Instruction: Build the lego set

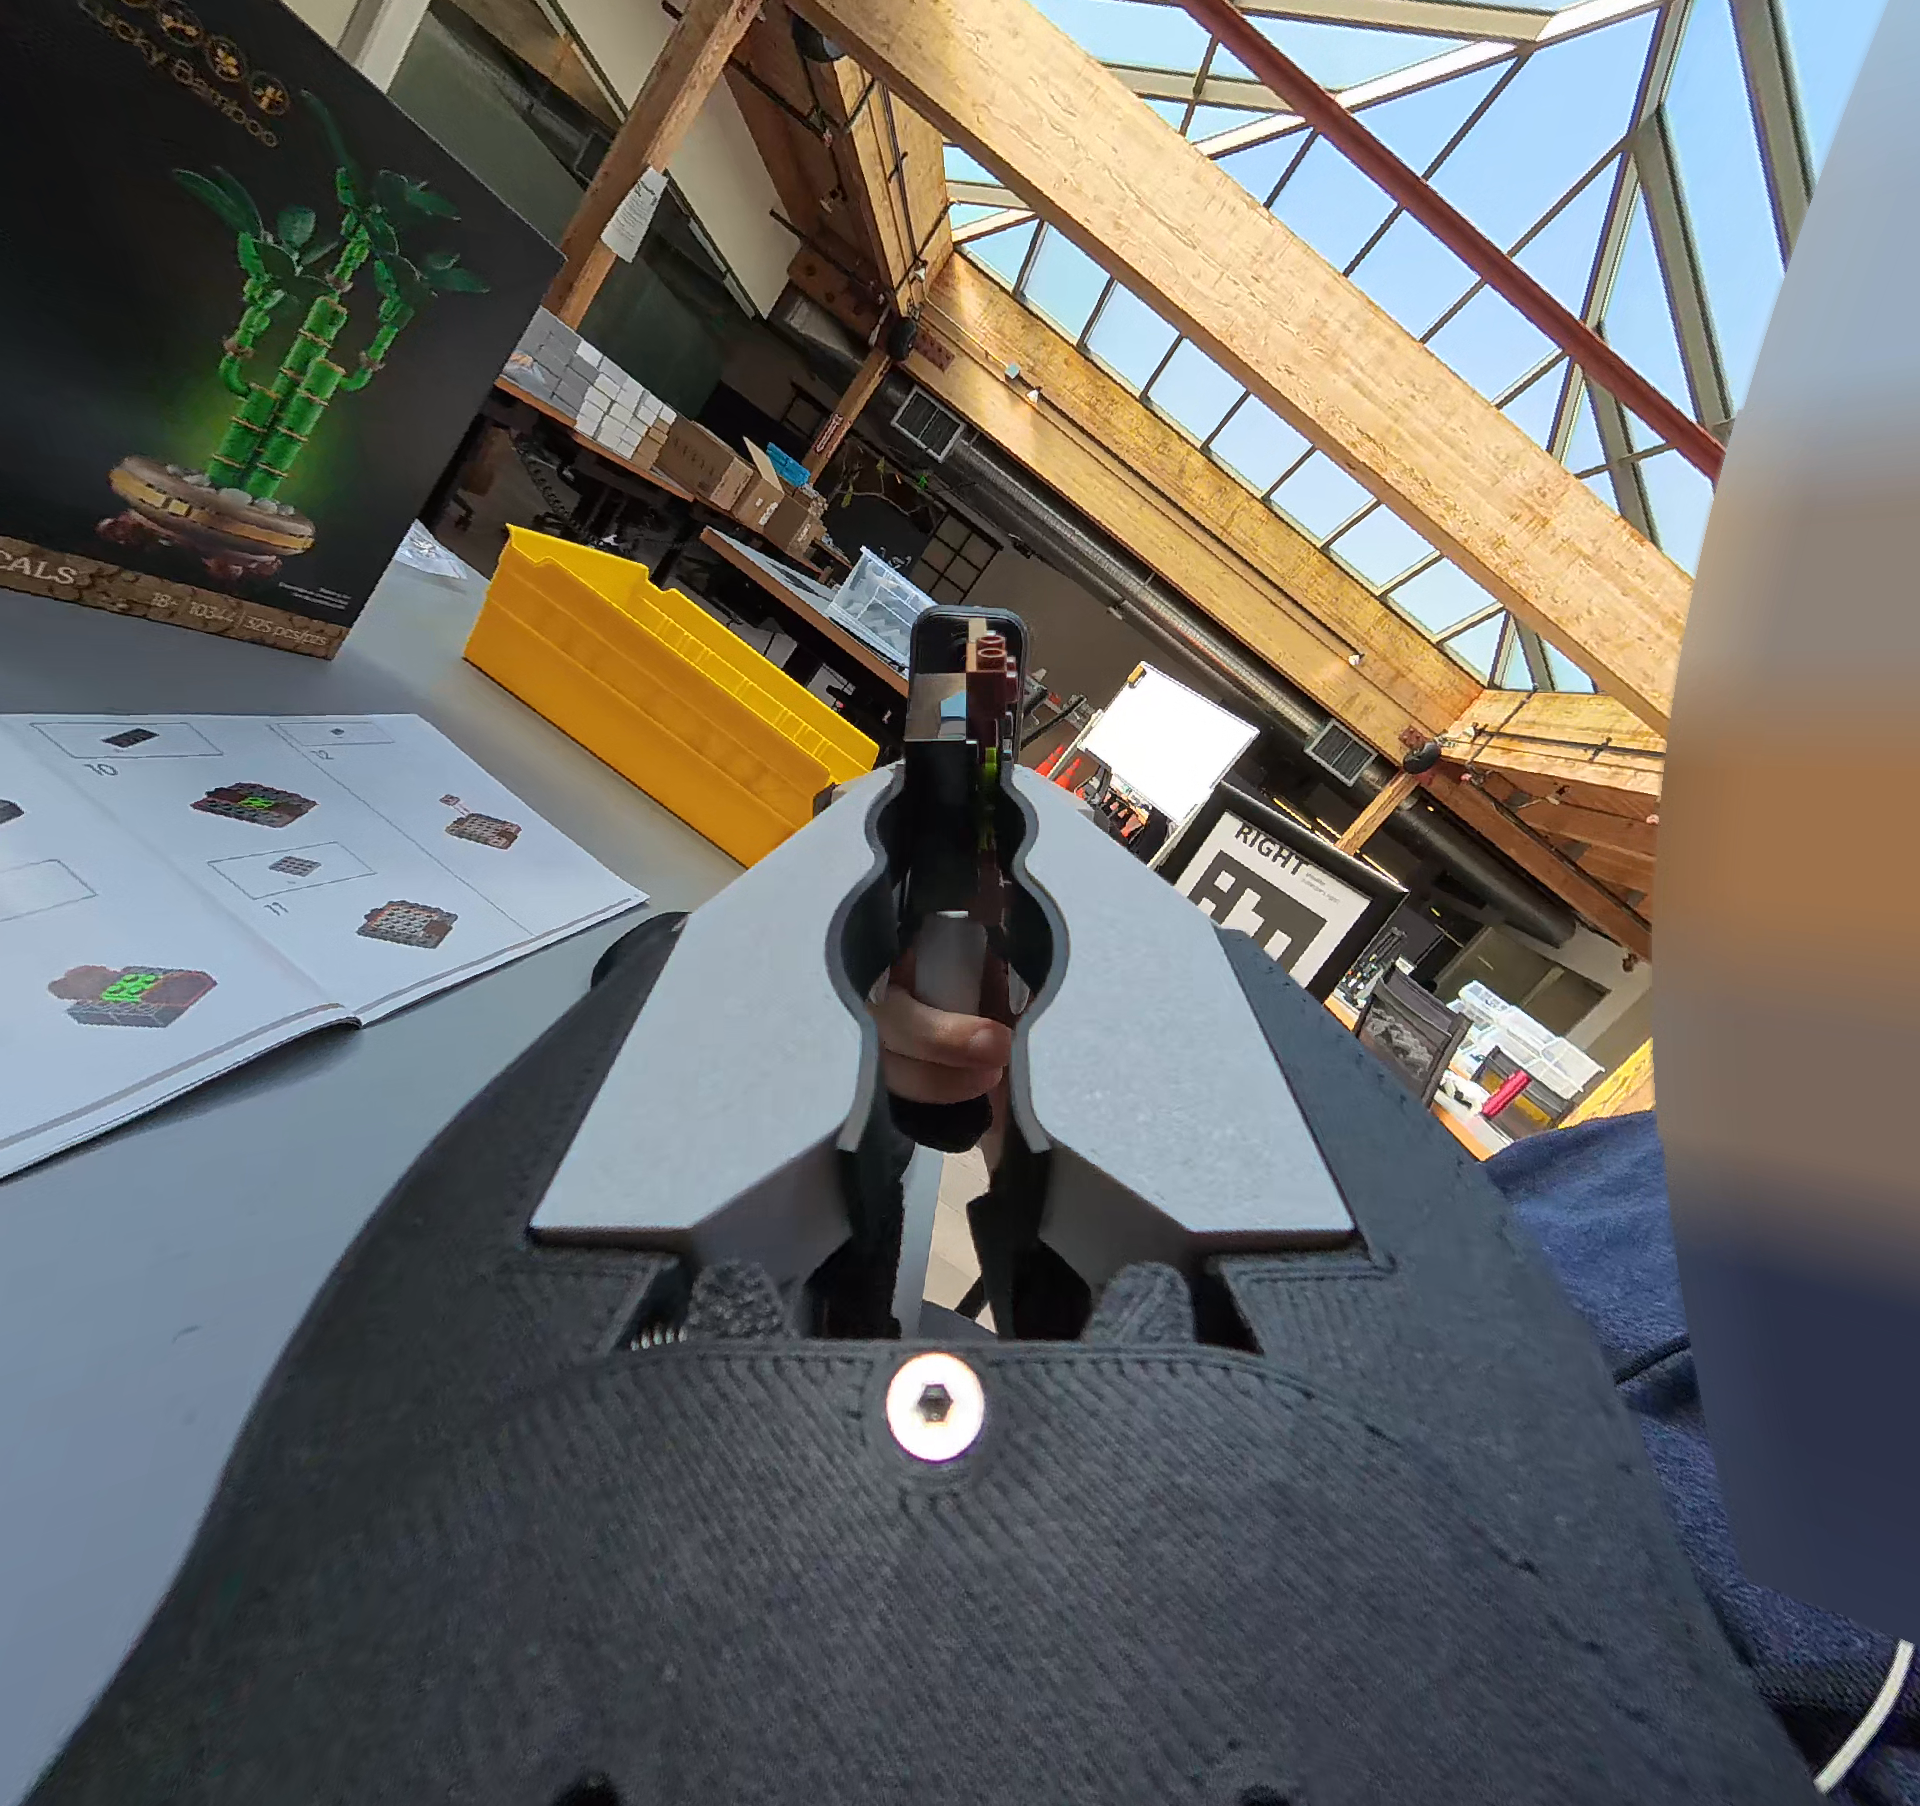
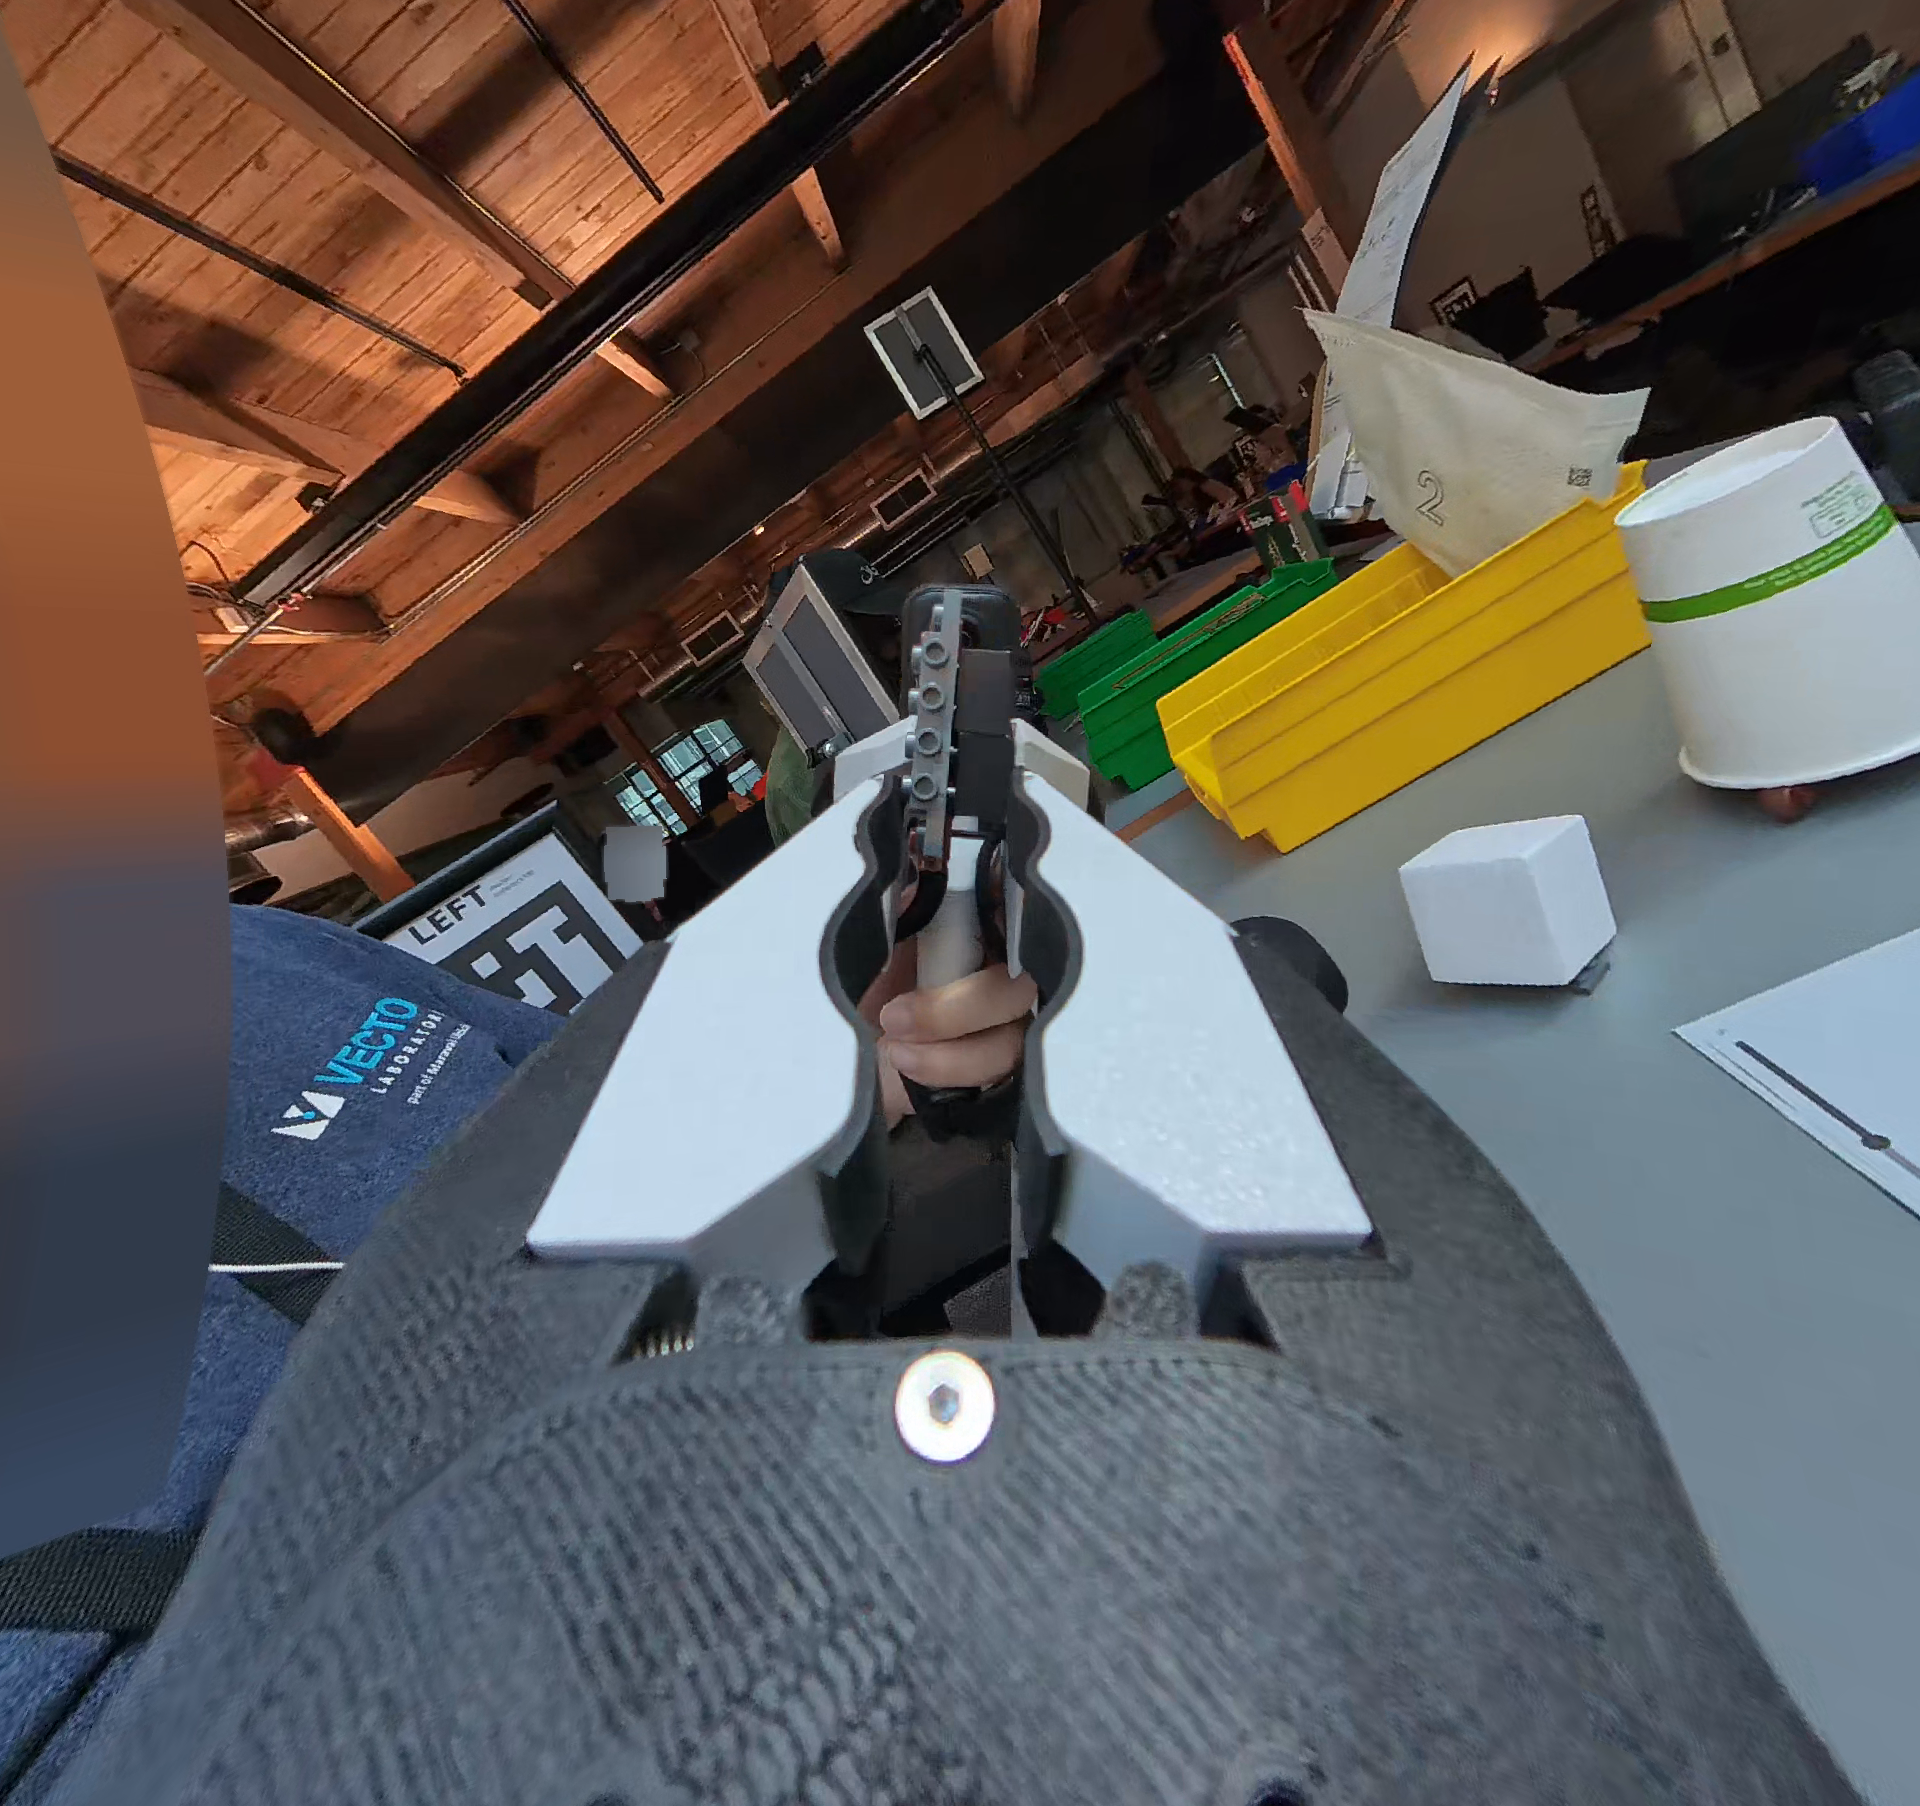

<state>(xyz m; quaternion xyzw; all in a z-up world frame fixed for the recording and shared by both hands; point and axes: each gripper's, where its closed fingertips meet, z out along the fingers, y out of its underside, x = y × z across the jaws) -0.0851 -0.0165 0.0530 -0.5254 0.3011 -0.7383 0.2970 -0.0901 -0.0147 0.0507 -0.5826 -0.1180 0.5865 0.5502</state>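
Observation:
Both grippers are raised above the grey table point(image 1: 156, 1341) and point at each other, tip to tip. My left gripper point(image 1: 956, 800) is shut on a small lego assembly point(image 1: 987, 717) of brown, black and green pieces, seen edge-on. My right gripper point(image 2: 951, 800) is shut on a grey studded plate point(image 2: 928, 717) with a dark grey block point(image 2: 985, 717) against it. The two builds meet between the tips; I cannot tell whether they are joined. A hand point(image 1: 940, 1039) on the other gripper's handle shows through each gap.
The lego box point(image 1: 208, 302) and the open instruction booklet point(image 1: 260, 883) lie to the left, with a yellow bin point(image 1: 665, 686) behind. The right view shows a yellow bin point(image 2: 1403, 676), a green bin point(image 2: 1143, 696), an upturned paper cup point(image 2: 1787, 613) and a white cube point(image 2: 1507, 904). The tips of both grippers are at nearly the same place.

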